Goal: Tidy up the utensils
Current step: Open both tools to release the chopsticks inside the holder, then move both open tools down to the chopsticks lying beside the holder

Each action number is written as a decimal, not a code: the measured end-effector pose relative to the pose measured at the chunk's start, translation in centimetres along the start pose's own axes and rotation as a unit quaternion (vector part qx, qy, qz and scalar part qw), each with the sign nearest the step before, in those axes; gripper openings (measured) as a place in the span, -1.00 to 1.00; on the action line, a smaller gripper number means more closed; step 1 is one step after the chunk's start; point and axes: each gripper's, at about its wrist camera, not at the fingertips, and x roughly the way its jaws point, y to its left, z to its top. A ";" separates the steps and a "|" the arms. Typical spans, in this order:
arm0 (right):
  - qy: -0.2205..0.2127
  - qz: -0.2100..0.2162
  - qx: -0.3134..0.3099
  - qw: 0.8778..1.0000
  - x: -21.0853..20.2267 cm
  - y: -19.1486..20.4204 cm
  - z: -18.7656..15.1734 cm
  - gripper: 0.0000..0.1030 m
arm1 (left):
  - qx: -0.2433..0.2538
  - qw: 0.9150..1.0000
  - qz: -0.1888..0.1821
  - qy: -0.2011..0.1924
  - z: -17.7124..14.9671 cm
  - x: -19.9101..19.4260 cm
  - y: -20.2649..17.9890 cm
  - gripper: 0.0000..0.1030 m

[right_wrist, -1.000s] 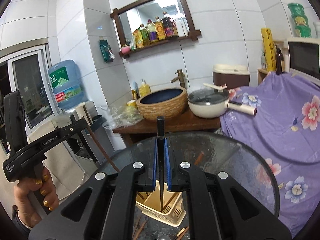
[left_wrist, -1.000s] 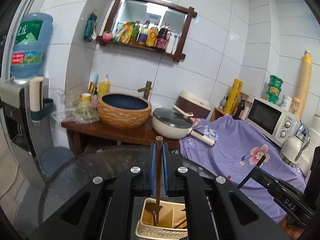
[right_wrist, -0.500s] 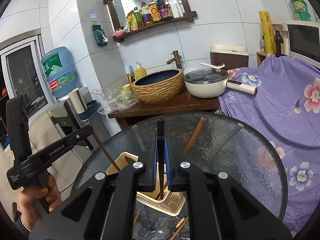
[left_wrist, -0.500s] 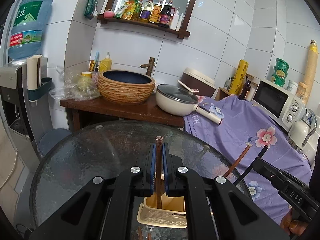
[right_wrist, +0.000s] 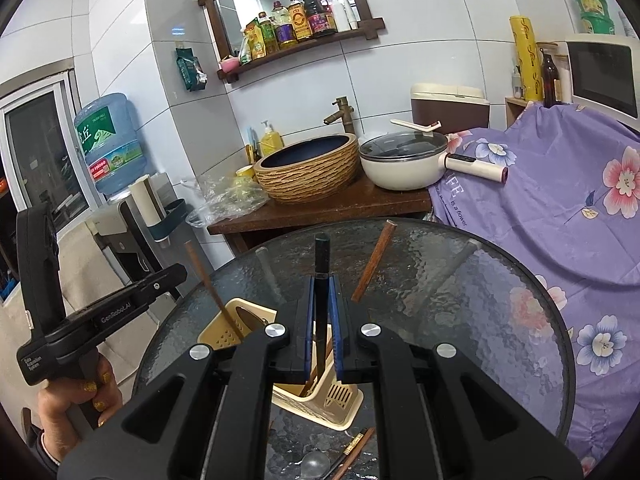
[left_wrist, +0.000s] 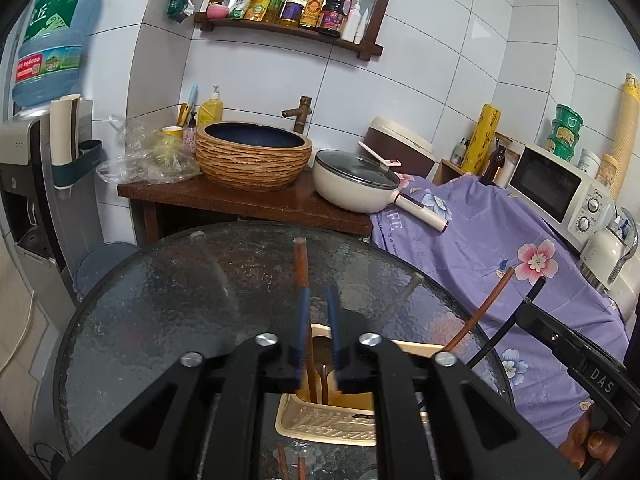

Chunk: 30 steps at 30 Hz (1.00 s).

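Utensils stand in a cream slotted utensil holder (right_wrist: pixel 320 394) on the round glass table (right_wrist: pixel 500 300), low in both wrist views, at about 6 o'clock from the table's middle. In the left wrist view the left gripper (left_wrist: pixel 316 322) hovers right above the holder (left_wrist: pixel 328 426), its blue-padded jaws opening with a brown wooden-handled utensil (left_wrist: pixel 301 264) between them; the handle leans against the left-hand pad with a clear gap to the other pad, and its lower end reaches down into the holder beside a dark spoon-like piece. In the right wrist view the right gripper (right_wrist: pixel 320 304) also hangs over the holder, jaws opening only a little, with a black-handled utensil (right_wrist: pixel 321 258) upright between the pads and its lower end inside the holder; a thin gap shows on each side of the handle. A second brown stick (right_wrist: pixel 372 260) leans out of the holder toward 1 o'clock. Loose chopsticks (right_wrist: pixel 354 454) and a metal spoon (right_wrist: pixel 316 462) lie on the glass at 6 o'clock of the holder, just beside it. At 9 o'clock in the right view a hand (right_wrist: pixel 76 400) grips the other tool's handle. Beyond the table at 12 o'clock a wooden counter carries a woven-look basin (left_wrist: pixel 253 156) and a lidded cream pan (left_wrist: pixel 356 184), and a purple floral cloth (left_wrist: pixel 520 240) covers the surface at 3 o'clock.
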 end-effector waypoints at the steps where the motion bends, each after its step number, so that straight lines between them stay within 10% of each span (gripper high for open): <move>1: -0.006 -0.006 -0.006 1.000 -0.2 0.1 -0.1 -0.55 | 0.004 1.000 0.002 -0.002 -0.1 -0.2 -0.1 -0.22; 3: -0.020 -0.014 -0.015 1.000 -0.9 0.3 -0.3 -0.03 | 0.015 1.000 0.007 -0.014 -0.4 -0.8 -0.4 0.14; 11: -0.022 -0.015 -0.024 0.999 -3.0 0.1 -4.2 0.09 | 0.059 0.998 0.017 -0.024 -4.3 -3.3 -0.7 0.78; 30: 0.172 -0.076 -0.088 0.978 2.2 0.1 -20.9 0.20 | 0.112 0.983 0.075 0.124 -17.2 0.1 2.8 0.87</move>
